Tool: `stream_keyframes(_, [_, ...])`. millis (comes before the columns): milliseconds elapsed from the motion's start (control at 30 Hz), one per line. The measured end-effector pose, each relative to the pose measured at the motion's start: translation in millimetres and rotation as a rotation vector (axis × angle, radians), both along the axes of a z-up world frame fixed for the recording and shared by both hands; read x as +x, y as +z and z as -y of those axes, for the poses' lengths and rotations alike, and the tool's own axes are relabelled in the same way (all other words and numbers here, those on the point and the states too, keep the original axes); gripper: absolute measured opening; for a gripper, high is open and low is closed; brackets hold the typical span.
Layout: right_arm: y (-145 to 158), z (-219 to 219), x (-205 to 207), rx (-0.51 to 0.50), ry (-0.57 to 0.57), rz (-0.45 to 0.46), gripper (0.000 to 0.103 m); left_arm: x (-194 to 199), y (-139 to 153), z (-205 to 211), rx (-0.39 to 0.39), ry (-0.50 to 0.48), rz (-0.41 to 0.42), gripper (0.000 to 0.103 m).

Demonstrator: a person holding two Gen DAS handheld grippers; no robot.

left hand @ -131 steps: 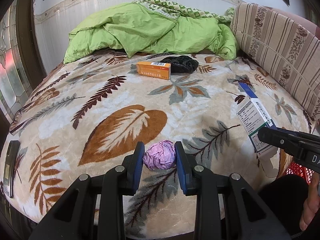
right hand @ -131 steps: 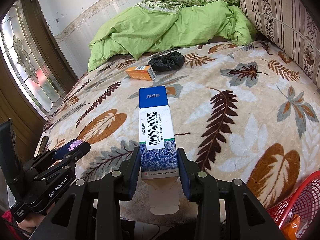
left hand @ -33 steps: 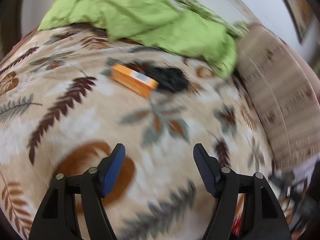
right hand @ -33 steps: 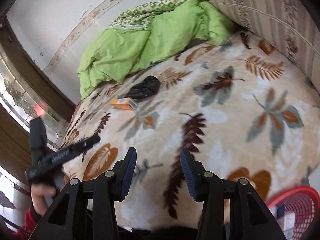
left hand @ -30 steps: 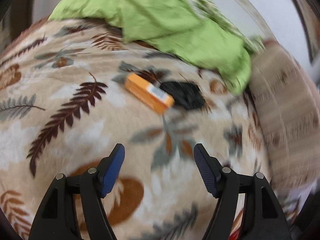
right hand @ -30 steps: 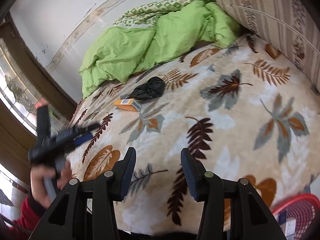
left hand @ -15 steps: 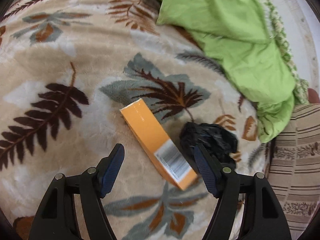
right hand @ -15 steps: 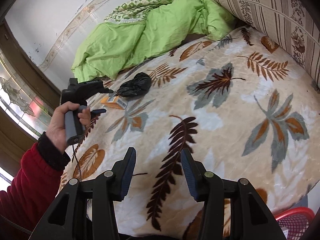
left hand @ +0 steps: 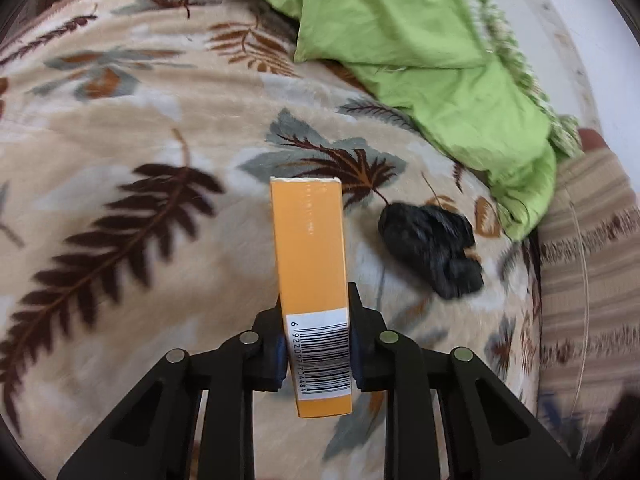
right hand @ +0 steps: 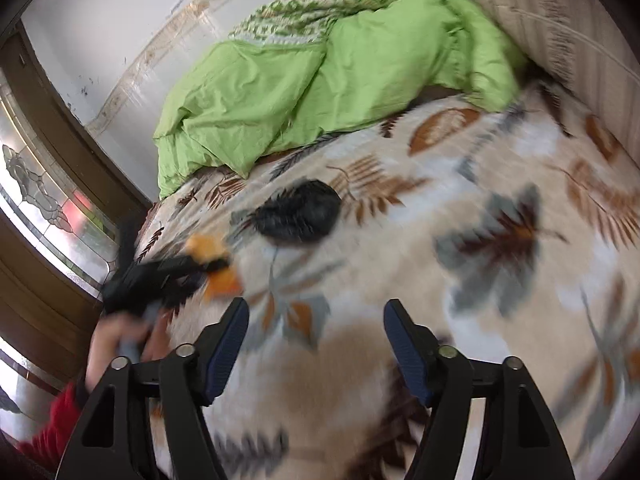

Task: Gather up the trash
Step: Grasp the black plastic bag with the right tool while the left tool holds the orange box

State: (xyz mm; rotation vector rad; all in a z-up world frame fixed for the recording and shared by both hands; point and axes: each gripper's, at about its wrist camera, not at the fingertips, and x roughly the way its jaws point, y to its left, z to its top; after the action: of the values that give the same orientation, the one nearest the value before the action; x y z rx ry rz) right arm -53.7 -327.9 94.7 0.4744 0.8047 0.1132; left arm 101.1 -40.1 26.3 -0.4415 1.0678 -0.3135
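The left claw (left hand: 318,354) is closing on the orange carton (left hand: 310,276), its blue pads pressed against the two long sides of the box at the barcode end. The carton sticks out forward from the claw over the leaf-patterned blanket (left hand: 132,152) on the bed, its torn far end pointing towards the green duvet (left hand: 404,36). In the right wrist view the same claw shows only as a dark blur at the left, with the orange carton (right hand: 218,264) in its tip and a hand (right hand: 120,336) in a red sleeve (right hand: 52,428) behind it.

To the right of the carton, near but apart from it, lies a crumpled black plastic bag (left hand: 432,248) on the blanket. Beyond the bag the green duvet is heaped at the far end of the bed, and to the right of the bag a striped cushion (left hand: 592,248) runs along the bed's edge.

The right claw (right hand: 316,344) is opening, its two blue-padded fingers standing well apart with only blanket between them. It hovers over the blanket on the near side of the black bag (right hand: 300,212), which lies ahead of it and a little to the left. This view is blurred. To the left of the carton, past the bed's edge, a patterned glass window (right hand: 44,208) in a brown frame stands against the wall.
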Motion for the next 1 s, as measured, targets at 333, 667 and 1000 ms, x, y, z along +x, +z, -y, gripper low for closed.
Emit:
stream_keyframes(333, [-48, 0, 182, 0.082, 0.008, -0.083, 0.075, -46, 17, -39, 0.026, -0.052, 0.124, 0.023])
stream_keyframes(667, [-51, -65, 188, -0.126, 0.226, -0.079, 0.080, -48, 8, -47, 0.006, -0.058, 0.138, 0.023])
stream_keyframes(1000, [-66, -145, 143, -0.615, 0.396, 0.008, 0.086, -51, 5, -51, -0.006, -0.055, 0.131, 0.023])
